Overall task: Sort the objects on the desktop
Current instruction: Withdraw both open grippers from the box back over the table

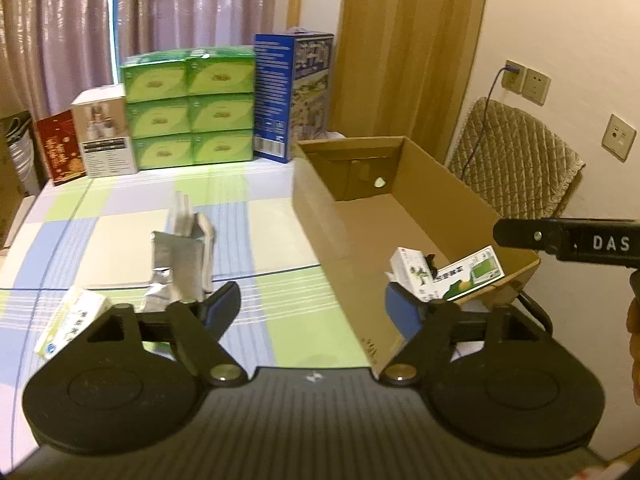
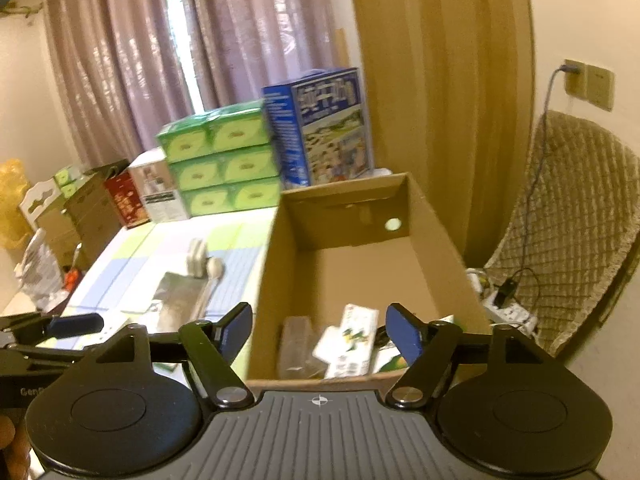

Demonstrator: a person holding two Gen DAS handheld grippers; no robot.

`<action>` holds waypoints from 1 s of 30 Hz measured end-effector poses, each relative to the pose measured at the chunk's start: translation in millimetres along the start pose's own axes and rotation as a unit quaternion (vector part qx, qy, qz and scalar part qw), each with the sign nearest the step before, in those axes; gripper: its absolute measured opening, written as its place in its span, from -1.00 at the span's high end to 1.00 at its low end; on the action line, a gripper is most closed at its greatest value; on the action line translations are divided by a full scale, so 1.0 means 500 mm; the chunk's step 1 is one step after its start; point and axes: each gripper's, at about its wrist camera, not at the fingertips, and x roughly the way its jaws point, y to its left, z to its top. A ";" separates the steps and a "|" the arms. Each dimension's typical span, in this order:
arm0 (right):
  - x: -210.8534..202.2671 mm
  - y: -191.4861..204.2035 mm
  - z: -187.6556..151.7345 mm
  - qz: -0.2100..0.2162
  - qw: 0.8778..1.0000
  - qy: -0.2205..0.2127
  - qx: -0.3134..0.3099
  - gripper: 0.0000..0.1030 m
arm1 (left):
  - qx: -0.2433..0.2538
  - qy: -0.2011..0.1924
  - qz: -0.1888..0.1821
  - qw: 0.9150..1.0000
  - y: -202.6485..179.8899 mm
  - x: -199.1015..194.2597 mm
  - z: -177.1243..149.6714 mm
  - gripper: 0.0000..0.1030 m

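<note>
An open cardboard box (image 1: 320, 216) stands on the right of the checked tablecloth (image 1: 120, 232); it also shows in the right wrist view (image 2: 268, 272). Inside lie small white-and-green medicine boxes (image 1: 412, 270) (image 2: 352, 340) and a clear case (image 2: 298, 344). On the cloth lie silver foil packs (image 1: 180, 256) (image 2: 180, 300) and a yellow-white carton (image 1: 72, 320). My left gripper (image 1: 314, 300) is open and empty, just above the cloth at the box's near corner. My right gripper (image 2: 318, 330) is open and empty over the box's near end; its arm shows in the left wrist view (image 1: 560, 236).
Stacked green tissue boxes (image 1: 188, 108), a blue carton (image 1: 292, 96), a white box (image 1: 106, 136) and a red box (image 1: 60, 152) line the table's far edge. A quilted chair (image 1: 516, 164) and wall sockets with a cable (image 1: 516, 76) are on the right.
</note>
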 end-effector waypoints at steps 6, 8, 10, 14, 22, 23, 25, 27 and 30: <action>-0.007 0.047 -0.013 0.015 1.000 -0.004 -0.010 -0.84 | -0.010 -0.001 0.019 1.000 0.043 -0.036 -0.027 -0.67; -0.007 0.060 -0.017 0.017 1.000 -0.004 -0.014 -0.92 | -0.012 -0.001 0.026 1.000 0.058 -0.047 -0.035 -0.77; -0.006 0.073 -0.021 0.021 1.000 -0.004 -0.016 -0.96 | -0.013 -0.002 0.034 0.999 0.071 -0.056 -0.042 -0.84; -0.002 0.094 -0.034 0.027 0.999 0.003 -0.021 -0.96 | -0.014 -0.007 0.051 0.999 0.097 -0.074 -0.055 -0.95; 0.010 0.137 -0.056 0.037 0.999 -0.001 -0.029 -0.97 | -0.017 -0.008 0.084 0.996 0.157 -0.101 -0.089 -0.97; 0.011 0.144 -0.058 0.039 0.999 -0.003 -0.032 -0.96 | -0.020 -0.007 0.088 0.996 0.166 -0.104 -0.093 -0.97; 0.016 0.159 -0.062 0.048 0.998 -0.005 -0.035 -0.96 | -0.028 -0.007 0.098 0.995 0.190 -0.112 -0.104 -0.97; 0.024 0.174 -0.065 0.063 0.997 -0.007 -0.035 -0.97 | -0.034 -0.007 0.112 0.993 0.215 -0.119 -0.113 -0.97; 0.040 0.196 -0.068 0.076 0.997 -0.006 -0.032 -0.97 | -0.043 -0.008 0.129 0.991 0.251 -0.131 -0.127 -0.97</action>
